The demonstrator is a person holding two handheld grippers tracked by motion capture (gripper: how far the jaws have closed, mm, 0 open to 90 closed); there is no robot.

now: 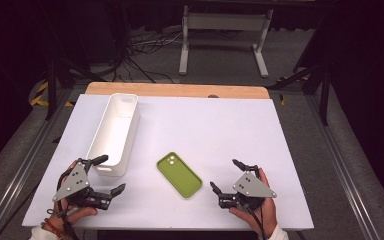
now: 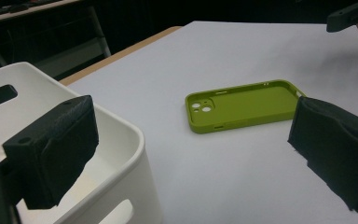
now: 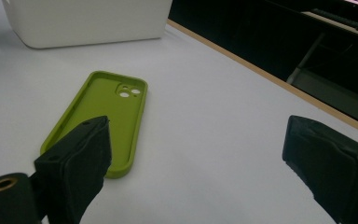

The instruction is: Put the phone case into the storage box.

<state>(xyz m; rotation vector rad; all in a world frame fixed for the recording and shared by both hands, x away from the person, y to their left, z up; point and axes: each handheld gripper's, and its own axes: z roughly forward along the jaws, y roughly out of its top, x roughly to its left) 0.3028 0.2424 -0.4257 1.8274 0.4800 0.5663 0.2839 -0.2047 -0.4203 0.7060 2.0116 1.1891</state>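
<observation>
**Two open grippers, a green phone case between them**

Far left on the white table (image 1: 220, 125): the left gripper (image 1: 104, 174), held in a hand (image 1: 65, 197) near the front edge. Fingers (image 2: 51, 149) wide apart, holding nothing. One finger up by the near end of the white bin (image 1: 114, 131), just above its rim in the left gripper view; touching or not, cannot tell. The other finger low over the bare table.

Next to that, the long white bin, lying from the near left toward the far edge. Open on top, with a slot handle in its end wall.

In the middle, the green phone case (image 1: 179, 174), flat on the table with its hollow side up. Two round camera holes at its far end. Near the bin but apart from it.

On the right, the right gripper (image 1: 226, 175), held in the other hand (image 1: 260, 210) near the front edge. Fingers (image 3: 77, 163) also wide apart, holding nothing. Pointed toward the case, close to it, touching nothing.

Behind the table, a dark floor with cables and a white metal frame (image 1: 225, 35).
</observation>
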